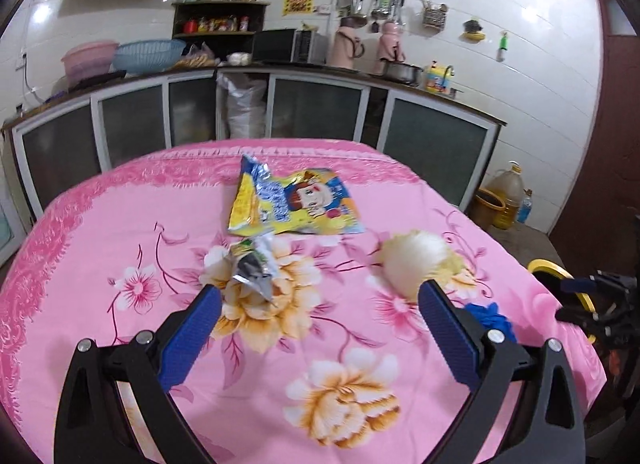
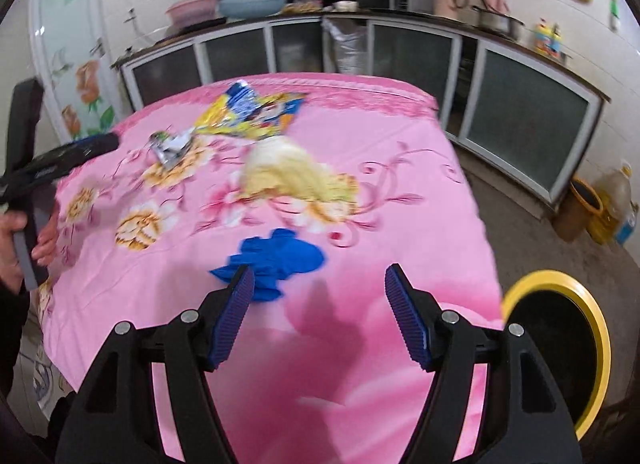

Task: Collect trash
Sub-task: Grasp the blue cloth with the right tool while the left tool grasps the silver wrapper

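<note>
Trash lies on a table with a pink floral cloth (image 1: pixel 120 232). A yellow and blue snack bag (image 1: pixel 292 202) lies at the far middle. A crumpled silver wrapper (image 1: pixel 256 264) lies just ahead of my left gripper's left finger. A pale yellow crumpled bag (image 1: pixel 416 260) lies ahead of its right finger. A blue crumpled piece (image 2: pixel 276 260) lies just ahead of my right gripper's left finger. My left gripper (image 1: pixel 320 292) is open and empty above the cloth. My right gripper (image 2: pixel 320 276) is open and empty above the near table edge. A yellow-rimmed black bin (image 2: pixel 560 336) stands right of the table.
Kitchen cabinets (image 1: pixel 316 108) with a worktop, basins (image 1: pixel 148 54) and a microwave (image 1: pixel 292 46) line the far wall. An oil jug (image 1: pixel 508 196) and a bucket stand on the floor at right. The left gripper also shows in the right wrist view (image 2: pixel 80 152), held by a hand.
</note>
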The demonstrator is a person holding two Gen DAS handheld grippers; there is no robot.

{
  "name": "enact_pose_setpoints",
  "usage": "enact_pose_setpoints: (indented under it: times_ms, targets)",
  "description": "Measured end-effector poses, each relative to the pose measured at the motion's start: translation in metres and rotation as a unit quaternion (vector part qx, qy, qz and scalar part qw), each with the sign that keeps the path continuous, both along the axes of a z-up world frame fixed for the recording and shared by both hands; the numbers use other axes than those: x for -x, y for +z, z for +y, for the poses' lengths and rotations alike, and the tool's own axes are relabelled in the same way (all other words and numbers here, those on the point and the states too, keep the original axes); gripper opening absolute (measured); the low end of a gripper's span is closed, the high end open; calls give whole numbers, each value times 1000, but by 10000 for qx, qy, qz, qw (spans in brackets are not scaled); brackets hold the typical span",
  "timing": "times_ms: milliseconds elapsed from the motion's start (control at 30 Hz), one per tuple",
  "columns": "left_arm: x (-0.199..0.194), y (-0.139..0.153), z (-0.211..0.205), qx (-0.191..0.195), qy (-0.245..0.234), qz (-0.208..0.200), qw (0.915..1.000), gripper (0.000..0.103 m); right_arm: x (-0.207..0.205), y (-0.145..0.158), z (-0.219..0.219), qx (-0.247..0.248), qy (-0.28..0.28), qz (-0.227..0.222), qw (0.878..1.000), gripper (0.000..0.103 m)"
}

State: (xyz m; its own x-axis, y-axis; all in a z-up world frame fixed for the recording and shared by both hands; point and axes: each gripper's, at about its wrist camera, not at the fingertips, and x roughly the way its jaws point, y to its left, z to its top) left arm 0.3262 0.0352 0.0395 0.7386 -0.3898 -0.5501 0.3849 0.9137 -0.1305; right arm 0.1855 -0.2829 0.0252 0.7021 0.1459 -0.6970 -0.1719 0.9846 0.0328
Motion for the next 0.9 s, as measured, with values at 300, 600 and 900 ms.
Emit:
enact_pose_setpoints:
  times_ms: [300, 600, 900]
  targets:
    - [-60, -22, -8, 24, 159, 487, 9987, 95, -17, -15, 32, -60, 185, 297, 9994, 65]
    - [-101, -39, -23, 41, 268, 910, 9955, 95, -41, -39, 35, -127, 102, 715, 9973, 65]
    - [-115, -57, -35, -25, 300, 1154, 9929, 84, -53, -49, 30, -378, 52, 905, 9952, 65]
